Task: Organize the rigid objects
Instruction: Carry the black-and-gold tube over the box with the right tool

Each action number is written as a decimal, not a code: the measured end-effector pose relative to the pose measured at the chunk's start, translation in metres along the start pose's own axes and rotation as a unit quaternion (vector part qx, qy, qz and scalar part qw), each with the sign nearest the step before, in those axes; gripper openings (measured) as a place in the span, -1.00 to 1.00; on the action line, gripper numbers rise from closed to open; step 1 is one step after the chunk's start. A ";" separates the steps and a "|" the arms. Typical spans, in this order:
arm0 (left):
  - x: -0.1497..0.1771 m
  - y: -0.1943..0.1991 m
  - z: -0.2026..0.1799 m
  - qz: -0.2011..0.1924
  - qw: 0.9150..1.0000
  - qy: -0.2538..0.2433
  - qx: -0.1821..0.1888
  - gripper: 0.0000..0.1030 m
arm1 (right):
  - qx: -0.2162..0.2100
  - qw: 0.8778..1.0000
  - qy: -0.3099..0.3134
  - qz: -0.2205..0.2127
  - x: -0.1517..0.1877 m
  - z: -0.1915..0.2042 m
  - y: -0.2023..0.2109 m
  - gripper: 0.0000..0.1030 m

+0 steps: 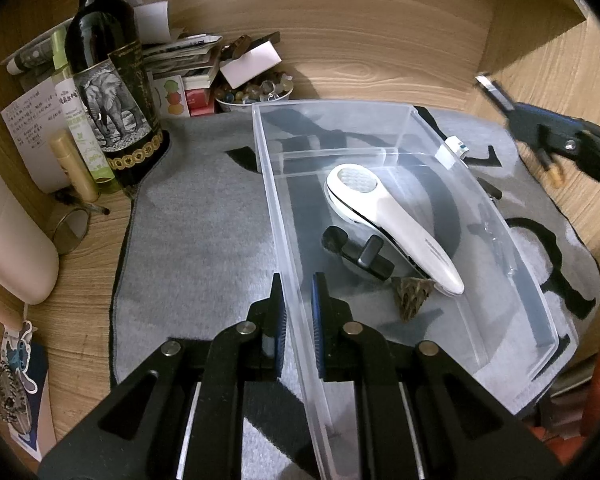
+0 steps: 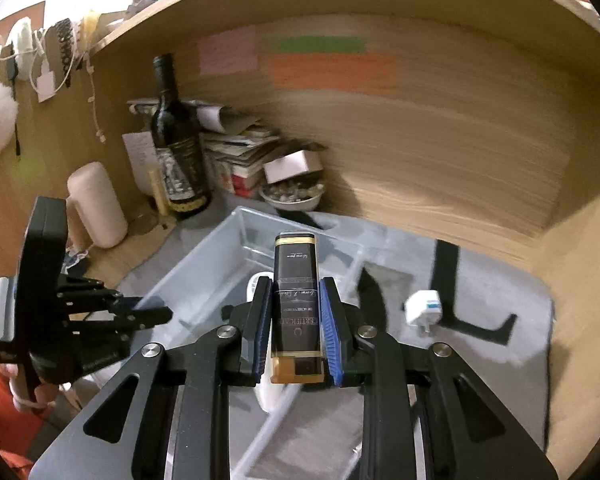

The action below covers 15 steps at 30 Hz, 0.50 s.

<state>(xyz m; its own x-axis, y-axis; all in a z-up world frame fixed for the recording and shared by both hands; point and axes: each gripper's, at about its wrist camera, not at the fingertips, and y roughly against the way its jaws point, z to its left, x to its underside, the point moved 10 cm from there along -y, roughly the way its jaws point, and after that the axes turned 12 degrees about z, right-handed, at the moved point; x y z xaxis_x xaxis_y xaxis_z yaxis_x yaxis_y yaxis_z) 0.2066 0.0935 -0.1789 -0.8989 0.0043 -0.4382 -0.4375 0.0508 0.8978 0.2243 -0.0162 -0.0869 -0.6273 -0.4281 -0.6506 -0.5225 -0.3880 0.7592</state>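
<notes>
Bin (image 1: pixel 400 120) wall sits between your left hand-held gripper's (image 1: pixel 299 312) barely parted pads; if unclamped, it may slide. Your right hand-held gripper (image 2: pixel 293 316) clamps the black box (image 2: pixel 296 300) above the bin; releasing high risks striking the white device (image 1: pixel 396 216) inside.
</notes>
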 end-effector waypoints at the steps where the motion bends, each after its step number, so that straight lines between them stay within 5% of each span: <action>1: 0.000 0.000 0.000 0.000 1.000 0.000 0.000 -0.78 | -0.002 1.000 0.004 0.006 0.000 0.003 -0.005 -0.58; 15: 0.000 0.001 -0.001 -0.002 1.000 -0.002 0.005 -0.79 | -0.012 0.992 0.057 0.116 0.017 0.032 -0.079 -0.58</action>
<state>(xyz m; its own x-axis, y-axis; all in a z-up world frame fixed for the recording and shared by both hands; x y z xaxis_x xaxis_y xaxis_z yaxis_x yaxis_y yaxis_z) 0.2064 0.0930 -0.1775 -0.8971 0.0088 -0.4417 -0.4404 0.0617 0.8957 0.2362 0.0335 -0.1568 -0.6598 -0.5966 -0.4568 -0.3567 -0.2864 0.8892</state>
